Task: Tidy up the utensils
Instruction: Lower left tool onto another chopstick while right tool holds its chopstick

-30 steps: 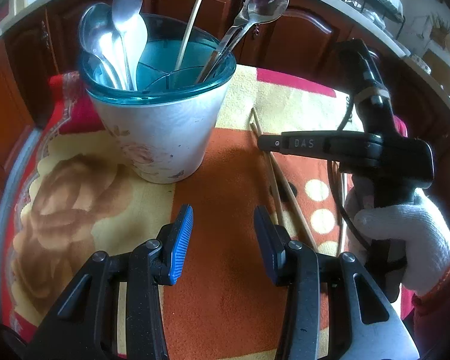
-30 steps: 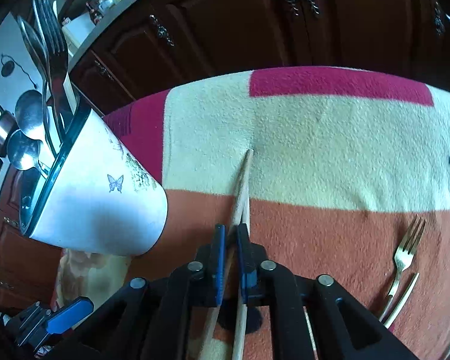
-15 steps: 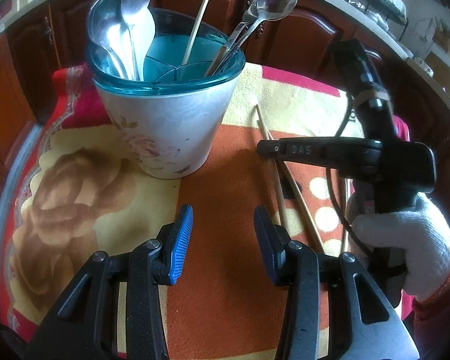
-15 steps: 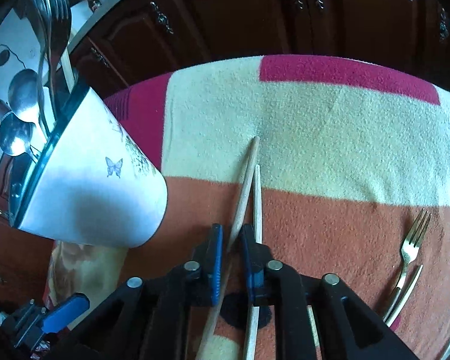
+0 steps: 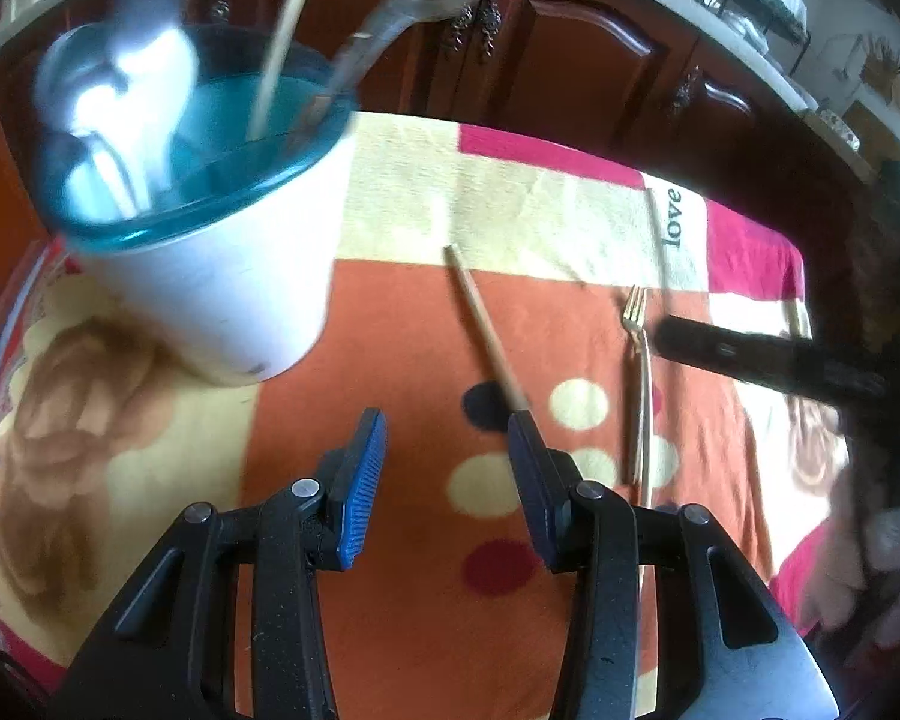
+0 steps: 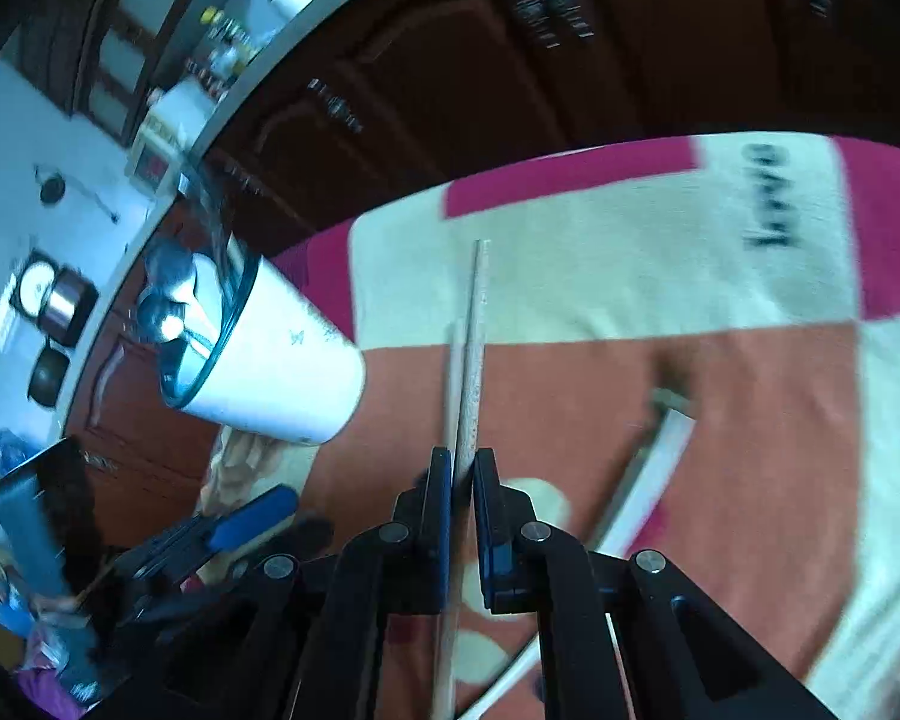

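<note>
A white holder with a teal rim (image 5: 210, 276) stands on the cloth at the left, holding spoons, a fork and a chopstick; it also shows in the right wrist view (image 6: 270, 366). My left gripper (image 5: 444, 480) is open and empty in front of it. One chopstick (image 5: 486, 330) lies on the cloth by its right finger. My right gripper (image 6: 462, 480) is shut on another chopstick (image 6: 474, 348), lifted above the cloth. A gold fork (image 5: 639, 372) lies to the right.
A patterned cloth (image 5: 510, 192) covers the table. Dark wooden cabinets (image 5: 570, 60) stand behind it. The right gripper's black body (image 5: 780, 360) is at the right of the left wrist view. A pale utensil (image 6: 648, 474) lies blurred on the cloth.
My right gripper has closed on one chopstick and lifted it up and back to the right. One chopstick stays on the cloth. Both views are motion-blurred now.
</note>
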The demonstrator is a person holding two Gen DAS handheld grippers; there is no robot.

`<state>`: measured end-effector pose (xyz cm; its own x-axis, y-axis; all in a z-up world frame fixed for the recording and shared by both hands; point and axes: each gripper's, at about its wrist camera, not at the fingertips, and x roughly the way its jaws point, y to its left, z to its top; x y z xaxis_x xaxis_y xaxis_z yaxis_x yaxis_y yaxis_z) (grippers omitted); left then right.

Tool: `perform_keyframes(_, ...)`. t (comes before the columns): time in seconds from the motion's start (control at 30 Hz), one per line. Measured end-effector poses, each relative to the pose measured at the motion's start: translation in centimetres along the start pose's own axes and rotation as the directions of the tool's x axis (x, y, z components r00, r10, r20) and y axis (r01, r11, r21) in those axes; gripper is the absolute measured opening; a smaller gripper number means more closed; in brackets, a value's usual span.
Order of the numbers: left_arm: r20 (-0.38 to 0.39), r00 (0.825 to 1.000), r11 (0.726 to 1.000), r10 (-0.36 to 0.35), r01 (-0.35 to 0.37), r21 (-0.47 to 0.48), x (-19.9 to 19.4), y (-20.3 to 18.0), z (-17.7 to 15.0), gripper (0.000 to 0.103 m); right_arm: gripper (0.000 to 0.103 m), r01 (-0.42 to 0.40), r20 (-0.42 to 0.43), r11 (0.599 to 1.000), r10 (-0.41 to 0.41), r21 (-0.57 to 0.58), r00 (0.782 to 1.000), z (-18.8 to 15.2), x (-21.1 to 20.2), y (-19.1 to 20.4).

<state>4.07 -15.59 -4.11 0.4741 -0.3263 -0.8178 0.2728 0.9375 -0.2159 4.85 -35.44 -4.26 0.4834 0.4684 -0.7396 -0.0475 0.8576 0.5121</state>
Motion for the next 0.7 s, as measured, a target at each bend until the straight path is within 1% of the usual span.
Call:
perform_keyframes(0.03,-0.009,1.000,1.000,-0.005,0.005,-0.003,0.5,-0.5,0.3,0.042,0.006,0.002,0.015,1.000,-0.002,0.021,1.000,-0.1,-1.0,-1.1)
perform_keyframes(0.07,-0.014,1.000,1.000,-0.011,0.011,-0.007,0.8,-1.1,0.7,0.042,0.006,-0.009,0.023,0.999,0.009,0.043,1.000,0.6,-1.7,-1.8)
perform_keyframes(0.17,-0.025,1.000,1.000,-0.007,0.007,-0.010,1.6,-2.2,1.4,0.042,0.006,-0.017,0.052,0.995,0.012,0.094,0.999,0.5,-3.4,-4.2)
perform_keyframes(0.33,-0.062,0.996,0.998,0.057,-0.058,-0.021,4.3,-3.0,3.0,0.042,0.006,0.020,0.055,0.987,-0.029,0.157,0.998,0.1,-4.5,-7.9)
perform_keyframes(0.47,-0.095,0.989,0.993,0.112,-0.116,-0.032,6.6,-3.5,4.0,0.042,0.006,0.028,0.027,0.979,-0.034,0.203,0.999,0.2,-3.7,-10.2)
perform_keyframes(0.53,-0.115,0.985,0.990,0.130,-0.135,-0.038,7.4,-3.6,4.3,0.042,0.006,0.023,-0.008,0.973,-0.021,0.232,1.000,0.4,-2.6,-11.3)
perform_keyframes(0.6,-0.126,0.980,0.986,0.154,-0.161,-0.041,8.1,-3.7,4.7,0.042,0.006,0.040,-0.030,0.971,-0.034,0.234,0.999,0.4,-2.1,-12.0)
perform_keyframes(0.67,-0.120,0.979,0.985,0.165,-0.171,-0.037,8.4,-3.8,5.2,0.042,0.007,0.058,-0.071,0.972,-0.042,0.229,0.997,0.6,-1.2,-12.3)
perform_keyframes(0.7,-0.124,0.978,0.984,0.166,-0.171,-0.038,8.5,-3.7,5.3,0.042,0.007,0.055,-0.071,0.973,-0.040,0.224,0.997,0.8,-1.1,-12.2)
